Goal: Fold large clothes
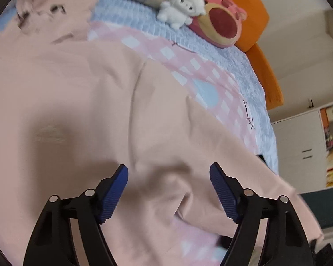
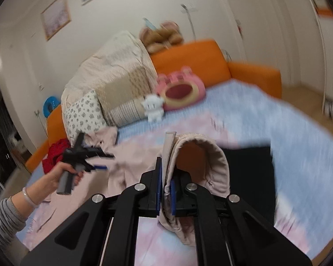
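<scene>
- Garment [image 1: 82,102]: a large pale pink piece of clothing, spread in loose wrinkles over the pink checked sheet [image 1: 184,62] of a bed; one thick hemmed edge [image 2: 197,155] is lifted off the bed in an arch.
- Right gripper [image 2: 165,196]: jaws pinched tight on that lifted edge, the cloth sandwiched between the blue pads [image 2: 173,196].
- Left gripper [image 1: 168,190]: jaws wide apart, hanging over a raised wrinkle of the garment with nothing between the pads; in the right wrist view it shows in the person's hand [image 2: 62,177] at the far left, above the cloth.
- Surroundings: a white plush toy [image 1: 182,6] and a pink plush cushion [image 1: 222,22] sit at the head of the bed, well apart from the garment; a black cloth [image 2: 250,173] lies just beside the lifted edge.
- Risks, as judged: only one side is gripped, so a pull may drag the garment askew or bunch it; the left jaws may close on a wrinkle, not an edge, giving a crooked fold; the thick hem could slip from the pads.
</scene>
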Tool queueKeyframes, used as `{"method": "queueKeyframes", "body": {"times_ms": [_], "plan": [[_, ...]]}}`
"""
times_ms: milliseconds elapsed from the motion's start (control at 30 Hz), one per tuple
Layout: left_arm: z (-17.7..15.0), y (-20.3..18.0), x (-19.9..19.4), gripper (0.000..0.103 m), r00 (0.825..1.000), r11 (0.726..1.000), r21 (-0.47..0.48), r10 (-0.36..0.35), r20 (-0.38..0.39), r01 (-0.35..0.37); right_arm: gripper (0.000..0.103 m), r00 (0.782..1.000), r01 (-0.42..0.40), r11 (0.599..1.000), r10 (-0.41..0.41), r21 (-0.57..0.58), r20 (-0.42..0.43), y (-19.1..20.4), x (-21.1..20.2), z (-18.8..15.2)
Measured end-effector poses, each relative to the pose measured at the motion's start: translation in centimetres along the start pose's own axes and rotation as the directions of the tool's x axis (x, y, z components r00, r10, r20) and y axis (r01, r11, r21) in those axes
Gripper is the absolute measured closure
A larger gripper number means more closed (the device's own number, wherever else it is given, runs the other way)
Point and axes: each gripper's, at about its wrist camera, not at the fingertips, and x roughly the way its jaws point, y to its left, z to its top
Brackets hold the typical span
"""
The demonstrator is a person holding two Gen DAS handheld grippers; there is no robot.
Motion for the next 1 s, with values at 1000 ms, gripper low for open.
{"method": "queueKeyframes", "body": {"times_ms": [1000], "plan": [[4.6,4.0,-1.4,0.056,0.935,0.953,-0.038,-0.286,0.209,0.3,0.096,0.621,-0.769,0.578,0.578,-0.272,-0.529,28.0,1.6,-15.7]]}}
